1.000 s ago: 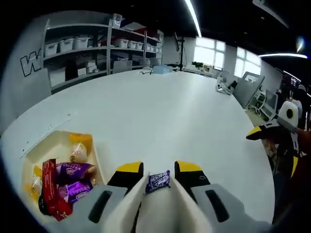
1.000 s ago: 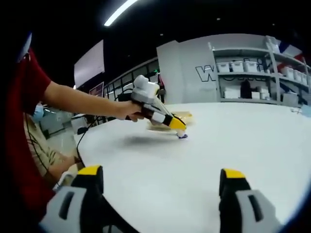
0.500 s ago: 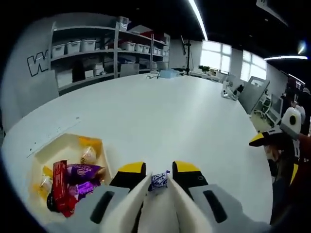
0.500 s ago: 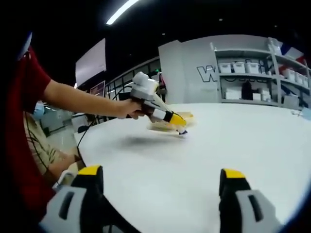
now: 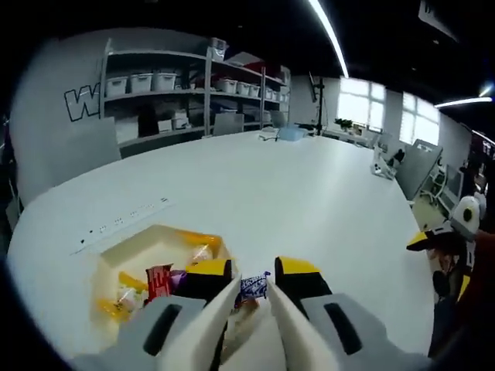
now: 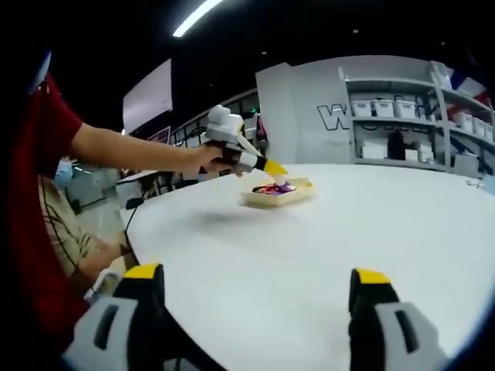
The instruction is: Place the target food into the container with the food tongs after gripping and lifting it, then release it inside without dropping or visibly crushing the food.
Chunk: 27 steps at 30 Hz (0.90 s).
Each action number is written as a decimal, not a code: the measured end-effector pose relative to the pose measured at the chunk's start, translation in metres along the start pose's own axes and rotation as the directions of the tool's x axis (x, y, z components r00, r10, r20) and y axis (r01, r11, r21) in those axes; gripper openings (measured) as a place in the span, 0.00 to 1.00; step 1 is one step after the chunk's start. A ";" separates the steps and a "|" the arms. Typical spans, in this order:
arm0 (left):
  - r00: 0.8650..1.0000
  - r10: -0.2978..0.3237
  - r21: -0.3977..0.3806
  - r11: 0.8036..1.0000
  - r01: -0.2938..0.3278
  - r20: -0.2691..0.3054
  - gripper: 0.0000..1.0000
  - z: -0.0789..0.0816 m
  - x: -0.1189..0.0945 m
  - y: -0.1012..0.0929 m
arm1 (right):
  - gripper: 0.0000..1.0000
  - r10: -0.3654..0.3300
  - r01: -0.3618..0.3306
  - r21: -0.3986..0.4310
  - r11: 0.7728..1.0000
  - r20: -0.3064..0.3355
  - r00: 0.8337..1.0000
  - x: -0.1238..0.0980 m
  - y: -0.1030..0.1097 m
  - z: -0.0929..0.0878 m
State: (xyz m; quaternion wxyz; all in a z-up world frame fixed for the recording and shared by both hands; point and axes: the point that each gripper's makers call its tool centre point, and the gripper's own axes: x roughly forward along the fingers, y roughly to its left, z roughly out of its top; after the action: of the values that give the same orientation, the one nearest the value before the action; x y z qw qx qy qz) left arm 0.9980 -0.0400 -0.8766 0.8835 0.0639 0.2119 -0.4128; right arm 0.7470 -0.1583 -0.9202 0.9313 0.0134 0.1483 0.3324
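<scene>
Currently the left gripper [image 5: 251,287] works a pair of white tongs [image 5: 232,325], whose tips pinch a small purple-wrapped candy [image 5: 252,287]. Candy is held clear of the table [image 5: 309,201], just beside the near edge of the cream tray [image 5: 147,241] that holds other wrapped sweets [image 5: 158,280]. From the right gripper view, the left gripper [image 6: 272,168] hangs just above the tray [image 6: 280,193]. Right gripper [image 6: 251,309] sits idle low over the table, jaws wide apart, nothing between them.

Risks, as judged:
- Grip is only on the wrapper's edge; a jolt could let it slip out short of the tray.
- Opening too soon lands the candy on the table or rim.
- Squeezing harder to compensate could crush it.
</scene>
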 end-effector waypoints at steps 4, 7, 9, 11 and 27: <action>1.000 0.026 -0.010 1.000 -0.026 0.009 0.21 0.002 -0.001 0.015 | 0.99 -0.002 0.002 0.002 1.000 -0.003 1.000 -0.001 0.000 -0.001; 0.999 0.048 -0.006 0.999 -0.048 0.015 0.21 0.003 -0.001 0.021 | 0.99 -0.005 0.005 0.002 1.000 -0.009 1.000 -0.001 0.000 -0.002; 0.997 0.070 0.016 0.997 -0.070 0.030 0.23 0.006 0.000 0.026 | 0.99 -0.006 0.006 0.001 1.000 -0.011 1.000 0.000 0.001 -0.002; 0.996 0.077 0.026 0.997 -0.078 0.045 0.26 0.008 0.001 0.032 | 0.99 -0.006 0.006 0.000 1.000 -0.013 1.000 0.000 0.001 -0.002; 0.986 0.139 -0.019 0.990 -0.138 0.097 0.29 0.014 -0.034 0.042 | 0.99 0.007 -0.007 -0.025 1.000 -0.022 1.000 0.005 0.006 0.000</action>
State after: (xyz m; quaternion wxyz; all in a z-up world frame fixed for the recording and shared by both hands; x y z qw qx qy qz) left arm 1.0151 0.0077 -0.8517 0.9198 0.0529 0.1659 -0.3517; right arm 0.7471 -0.1500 -0.9205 0.9286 -0.0016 0.1541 0.3376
